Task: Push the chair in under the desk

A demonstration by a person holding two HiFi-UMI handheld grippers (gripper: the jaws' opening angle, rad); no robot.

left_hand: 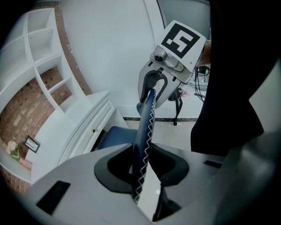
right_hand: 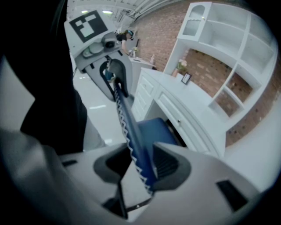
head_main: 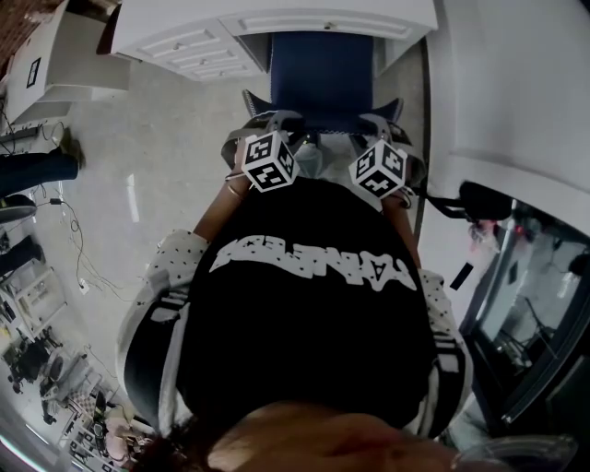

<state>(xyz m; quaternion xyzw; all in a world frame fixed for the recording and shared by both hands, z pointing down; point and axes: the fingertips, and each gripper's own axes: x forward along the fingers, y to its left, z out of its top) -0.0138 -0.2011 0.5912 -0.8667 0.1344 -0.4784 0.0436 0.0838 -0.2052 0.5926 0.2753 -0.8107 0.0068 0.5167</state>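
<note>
White lettering (head_main: 313, 261) crosses the person's black shirt (head_main: 304, 355), upside down and not legible; no other text can be read.

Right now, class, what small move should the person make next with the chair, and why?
Probably push the chair back a little toward the desk. The left gripper and right gripper each clamp its stitched top edge, and most of the blue seat lies outside the desk's opening.

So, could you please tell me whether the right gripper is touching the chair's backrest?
Touching. The right gripper view shows the backrest, its stitched blue edge, running between the right gripper jaws and pressed against one ribbed pad.
</note>
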